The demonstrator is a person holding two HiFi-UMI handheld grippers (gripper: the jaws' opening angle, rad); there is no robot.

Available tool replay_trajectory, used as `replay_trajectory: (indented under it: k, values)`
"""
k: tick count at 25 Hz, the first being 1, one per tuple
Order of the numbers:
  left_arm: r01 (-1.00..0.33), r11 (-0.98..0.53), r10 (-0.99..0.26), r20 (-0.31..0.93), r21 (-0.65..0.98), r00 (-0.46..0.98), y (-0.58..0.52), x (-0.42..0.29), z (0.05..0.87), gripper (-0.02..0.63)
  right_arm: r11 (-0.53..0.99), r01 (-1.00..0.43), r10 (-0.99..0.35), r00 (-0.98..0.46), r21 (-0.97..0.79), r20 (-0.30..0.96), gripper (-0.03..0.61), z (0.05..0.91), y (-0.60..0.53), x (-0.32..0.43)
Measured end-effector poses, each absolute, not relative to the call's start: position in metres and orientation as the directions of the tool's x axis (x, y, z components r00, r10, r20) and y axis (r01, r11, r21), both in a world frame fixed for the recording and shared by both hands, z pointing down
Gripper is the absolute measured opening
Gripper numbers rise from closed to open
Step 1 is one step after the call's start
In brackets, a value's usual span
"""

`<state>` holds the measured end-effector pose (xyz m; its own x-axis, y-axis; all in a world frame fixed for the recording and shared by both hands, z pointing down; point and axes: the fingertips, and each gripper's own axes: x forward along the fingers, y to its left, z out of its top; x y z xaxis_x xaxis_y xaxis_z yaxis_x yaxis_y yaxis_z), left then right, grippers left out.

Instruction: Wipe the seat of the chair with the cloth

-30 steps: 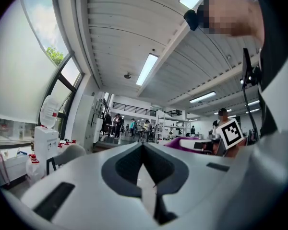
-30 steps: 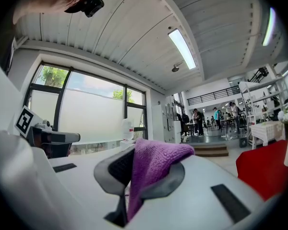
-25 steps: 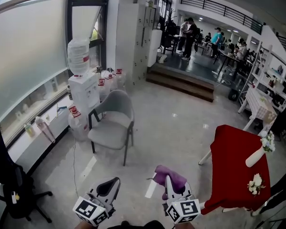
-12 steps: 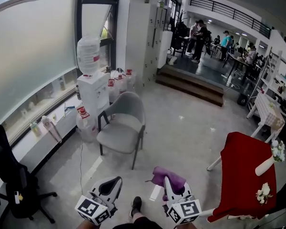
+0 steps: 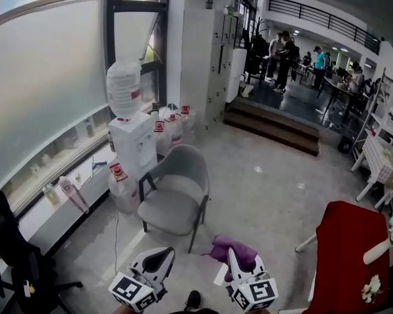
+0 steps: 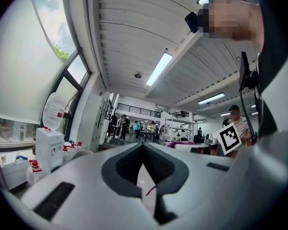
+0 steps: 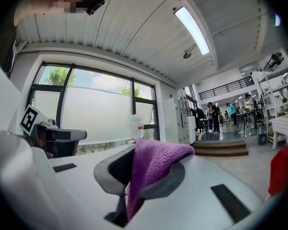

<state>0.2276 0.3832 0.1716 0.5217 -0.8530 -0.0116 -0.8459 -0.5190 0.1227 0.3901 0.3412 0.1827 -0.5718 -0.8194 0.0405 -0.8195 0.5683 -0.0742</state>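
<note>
A grey chair (image 5: 173,198) with black legs stands on the pale floor ahead of me, its seat bare. The purple cloth (image 5: 234,250) bunches out of my right gripper (image 5: 234,259), which is shut on it; in the right gripper view the cloth (image 7: 151,162) fills the jaws of the right gripper (image 7: 139,176). My left gripper (image 5: 158,259) hangs low at the left, a little short of the chair; its jaws are closed together with nothing between them in the left gripper view (image 6: 144,164).
A water dispenser (image 5: 132,136) with a bottle and several spare jugs (image 5: 173,126) stand left of the chair by the window. A black office chair (image 5: 13,254) is at far left. A red-clothed table (image 5: 350,257) is at right. Steps (image 5: 275,126) and people lie beyond.
The view has advanced toward the grey chair, which now sits lower and nearer. Both grippers keep their places in the view; the cloth stays held.
</note>
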Motion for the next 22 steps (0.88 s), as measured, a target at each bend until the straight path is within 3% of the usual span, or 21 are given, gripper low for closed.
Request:
replay_trajectory:
  k: [13, 22]
  values:
    - [-0.872, -0.478, -0.870, 0.081, 0.108, 0.487, 0.254, 0.216, 0.179, 0.006, 0.579, -0.807, -0.812, -0.583, -0.116, 0.003, 0.026, 0.179, 0.217, 0.385]
    - [-0.842, -0.533, -0.838, 0.089, 0.087, 0.539, 0.199, 0.199, 0.184, 0.006, 0.533, -0.837, -0.844, -0.536, -0.127, -0.013, 0.026, 0.185, 0.172, 0.371]
